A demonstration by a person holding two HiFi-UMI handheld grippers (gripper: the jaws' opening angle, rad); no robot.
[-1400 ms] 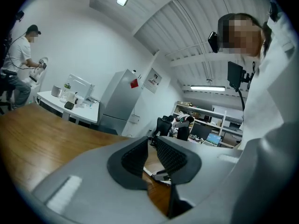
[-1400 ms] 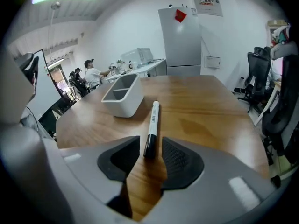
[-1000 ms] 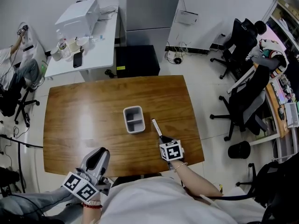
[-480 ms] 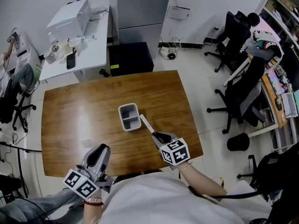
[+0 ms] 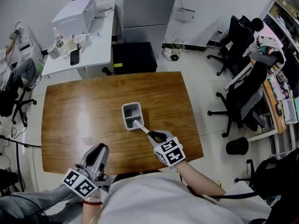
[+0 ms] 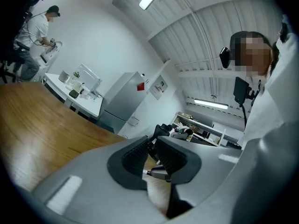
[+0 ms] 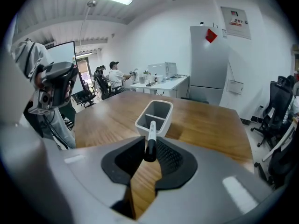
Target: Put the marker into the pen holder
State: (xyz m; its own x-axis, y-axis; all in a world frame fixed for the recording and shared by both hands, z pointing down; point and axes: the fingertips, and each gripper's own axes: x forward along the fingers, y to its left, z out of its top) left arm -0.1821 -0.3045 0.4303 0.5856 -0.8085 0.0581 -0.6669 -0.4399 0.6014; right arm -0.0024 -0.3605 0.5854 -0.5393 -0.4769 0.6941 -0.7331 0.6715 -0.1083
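Left gripper [image 5: 100, 151] [image 6: 150, 155]: hung low at the near table edge, well clear of the action. Its jaws stood a narrow slit apart, gripping nothing at all.
Right gripper [image 5: 156, 136] [image 7: 150, 156]: up over the near-right part of the table and clenched on the marker, the pads pinching its dark rear end.
Marker [image 5: 141, 126] [image 7: 150, 139]: held slanted, pointing away from the person toward the pen holder. Its white front end lay over the holder's near compartment. Whether the end had dipped below the rim could not be told.
Pen holder [image 5: 123, 115] [image 7: 164, 120]: a grey tub with two compartments that sat upright near the middle of the table, with nothing else seen inside.
Table [image 5: 70, 120]: brown wood with a glossy sheen; only the holder stood on it.
Beyond the table: a black cabinet [image 5: 135, 57] stood just past the far edge, with a cluttered white desk [image 5: 91, 50] beside it to the left.
Far right: black office chairs [image 5: 236, 36] were parked on the pale floor.
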